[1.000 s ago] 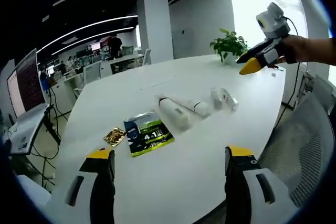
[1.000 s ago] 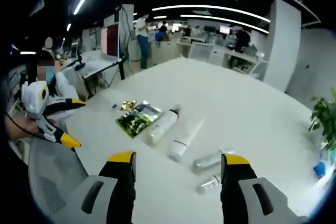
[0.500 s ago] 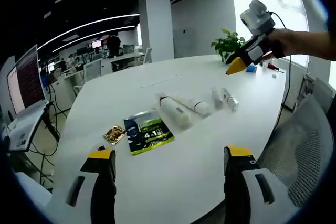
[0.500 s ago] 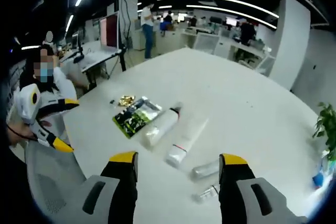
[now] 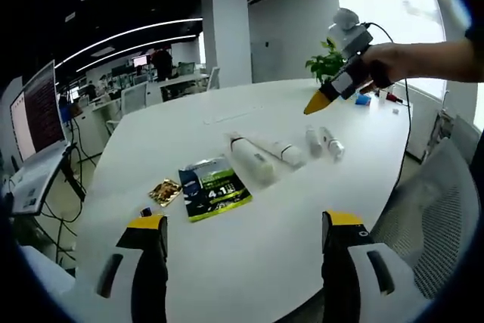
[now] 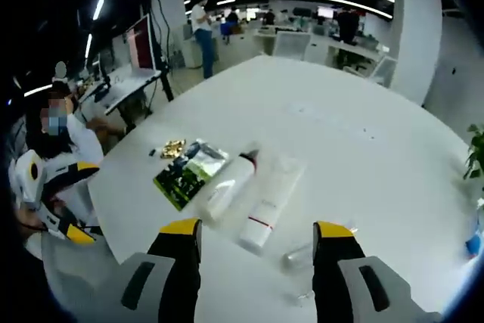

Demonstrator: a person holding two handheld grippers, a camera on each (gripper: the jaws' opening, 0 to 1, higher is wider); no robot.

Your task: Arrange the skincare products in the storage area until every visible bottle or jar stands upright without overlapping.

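Every skincare item lies on its side on the white table (image 5: 189,122). A white bottle (image 5: 249,161) lies beside a white tube (image 5: 277,151), with two small clear bottles (image 5: 312,141) (image 5: 330,144) to the right of them. My left gripper (image 5: 246,225) is open over the near table edge, short of the items. In the right gripper view the white bottle (image 6: 225,187), the tube (image 6: 266,208) and a clear bottle (image 6: 300,253) lie just ahead of my open right gripper (image 6: 257,230). The right gripper (image 5: 338,81) hangs in the air above the clear bottles, held by a hand.
A green sachet (image 5: 214,191) and a small gold packet (image 5: 165,194) lie left of the bottle. A potted plant (image 5: 327,66) stands at the far table edge. A mesh chair (image 5: 431,217) stands at the right, a laptop (image 5: 30,141) on a side desk. A seated person (image 6: 64,149) holds the left gripper (image 6: 45,202).
The right gripper has moved in over the table and lower, toward the lying bottles, so its view now looks down on them from closer. The left gripper has stayed put.
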